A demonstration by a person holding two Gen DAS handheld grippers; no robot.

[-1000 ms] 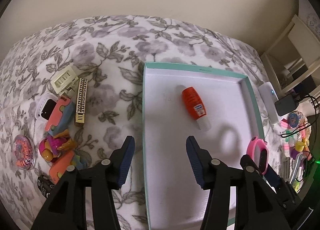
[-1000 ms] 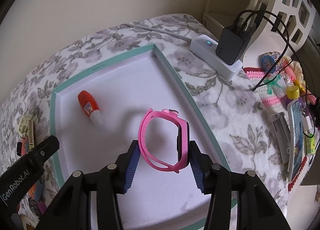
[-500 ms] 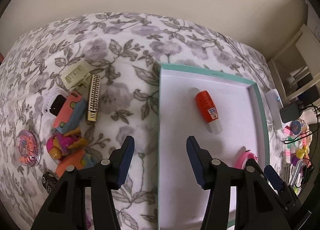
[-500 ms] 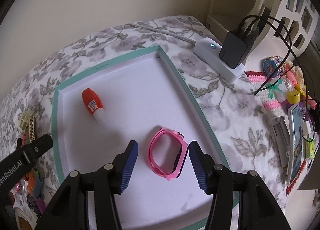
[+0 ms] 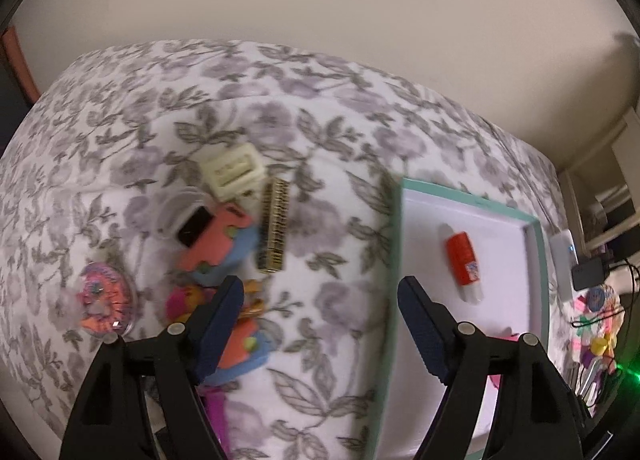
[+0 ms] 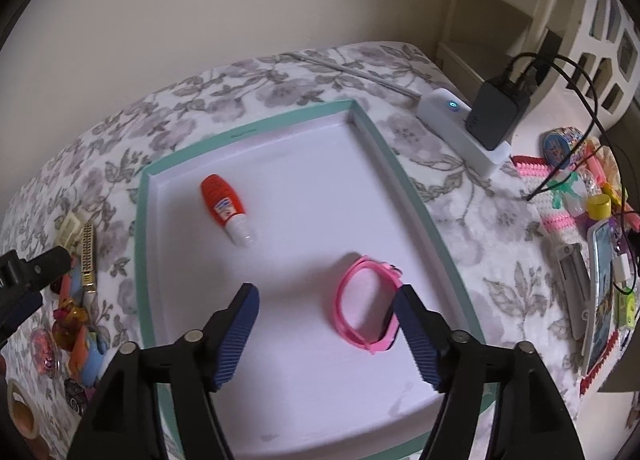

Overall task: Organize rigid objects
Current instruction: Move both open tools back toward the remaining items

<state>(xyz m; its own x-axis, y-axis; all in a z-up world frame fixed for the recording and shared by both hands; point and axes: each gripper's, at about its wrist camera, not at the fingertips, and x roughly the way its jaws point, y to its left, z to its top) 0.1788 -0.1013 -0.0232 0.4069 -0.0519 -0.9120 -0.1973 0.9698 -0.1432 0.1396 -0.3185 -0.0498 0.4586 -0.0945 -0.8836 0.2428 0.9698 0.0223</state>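
floral bedspread (image 6: 460,196), teal tray (image 6: 416,204): my right gripper (image 6: 326,324) is opening, pink watch (image 6: 366,312) dropped inside. left gripper (image 5: 320,324) opening empty, swung toward the toy pile (image 5: 216,244).

Black gripper (image 6: 326,334) arms w/ ribbed blue pads (image 6: 236,334), silver screws.

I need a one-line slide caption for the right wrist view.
Right gripper opening above pink watch lying in teal tray.
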